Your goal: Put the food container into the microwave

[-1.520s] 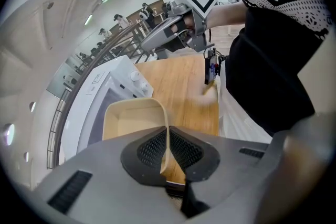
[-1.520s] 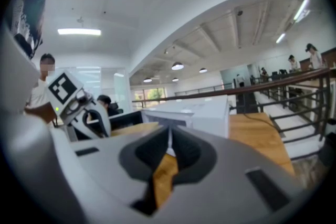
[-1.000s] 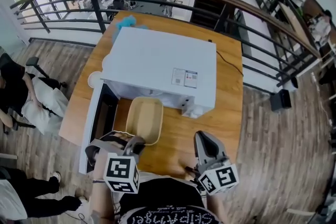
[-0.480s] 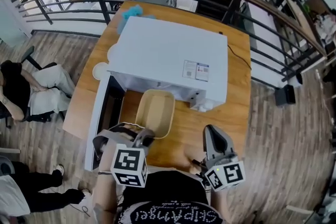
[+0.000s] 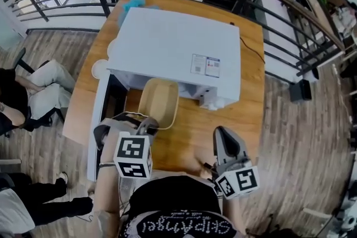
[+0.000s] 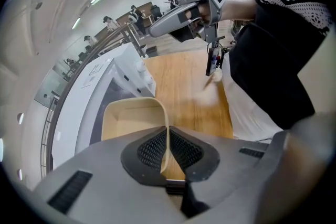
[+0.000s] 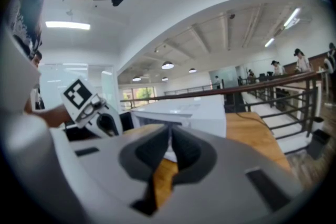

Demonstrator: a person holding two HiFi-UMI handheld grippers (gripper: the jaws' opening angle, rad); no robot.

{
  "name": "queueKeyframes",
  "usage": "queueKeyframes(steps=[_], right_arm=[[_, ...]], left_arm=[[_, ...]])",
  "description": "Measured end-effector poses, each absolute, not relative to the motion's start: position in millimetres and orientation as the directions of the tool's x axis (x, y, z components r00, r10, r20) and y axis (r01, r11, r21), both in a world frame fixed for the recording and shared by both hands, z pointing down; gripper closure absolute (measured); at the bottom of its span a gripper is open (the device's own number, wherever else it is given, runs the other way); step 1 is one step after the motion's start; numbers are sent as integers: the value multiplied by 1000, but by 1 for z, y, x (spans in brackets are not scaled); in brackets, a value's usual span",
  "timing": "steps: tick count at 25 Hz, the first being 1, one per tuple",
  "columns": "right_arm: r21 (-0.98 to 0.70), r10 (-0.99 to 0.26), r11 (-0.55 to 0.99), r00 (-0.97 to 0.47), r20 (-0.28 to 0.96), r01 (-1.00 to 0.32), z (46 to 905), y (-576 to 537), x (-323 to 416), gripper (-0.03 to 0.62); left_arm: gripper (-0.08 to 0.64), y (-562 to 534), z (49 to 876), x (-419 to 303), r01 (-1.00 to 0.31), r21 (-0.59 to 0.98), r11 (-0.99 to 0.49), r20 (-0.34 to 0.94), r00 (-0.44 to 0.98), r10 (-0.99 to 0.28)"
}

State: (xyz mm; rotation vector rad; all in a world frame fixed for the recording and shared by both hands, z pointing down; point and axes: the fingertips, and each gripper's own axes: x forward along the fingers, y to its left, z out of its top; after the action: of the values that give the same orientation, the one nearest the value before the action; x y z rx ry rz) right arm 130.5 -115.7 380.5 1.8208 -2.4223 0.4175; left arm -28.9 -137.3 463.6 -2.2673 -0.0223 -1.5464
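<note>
The beige food container (image 5: 159, 98) hangs over the wooden table (image 5: 192, 136), its far end at the open front of the white microwave (image 5: 178, 47). My left gripper (image 5: 148, 125) is shut on the container's near rim. In the left gripper view the thin rim (image 6: 167, 134) stands pinched between the black pads, with the empty container (image 6: 131, 118) stretching ahead toward the microwave (image 6: 100, 86). The microwave door (image 5: 96, 120) swings open to the left. My right gripper (image 5: 221, 133) hovers at the table's near edge, shut and empty; the right gripper view shows its pads (image 7: 184, 149) closed together.
A white round disc (image 5: 100, 68) and a blue object (image 5: 133, 4) lie beside and behind the microwave. A black cable (image 5: 252, 56) runs off the right side. A dark railing (image 5: 279, 3) curves behind the table. A person sits at the left (image 5: 33, 92).
My left gripper has carried the container slightly forward, toward the microwave's open front. The right gripper has stayed near the table's front edge.
</note>
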Motion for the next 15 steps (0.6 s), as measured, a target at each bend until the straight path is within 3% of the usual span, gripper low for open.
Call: queueKeyframes(steps=[15], right_arm=[[-169, -920, 237, -277, 277, -957, 397, -124, 131, 551]], left_arm=[[518, -212, 509, -14, 193, -269, -944, 911, 369, -184]])
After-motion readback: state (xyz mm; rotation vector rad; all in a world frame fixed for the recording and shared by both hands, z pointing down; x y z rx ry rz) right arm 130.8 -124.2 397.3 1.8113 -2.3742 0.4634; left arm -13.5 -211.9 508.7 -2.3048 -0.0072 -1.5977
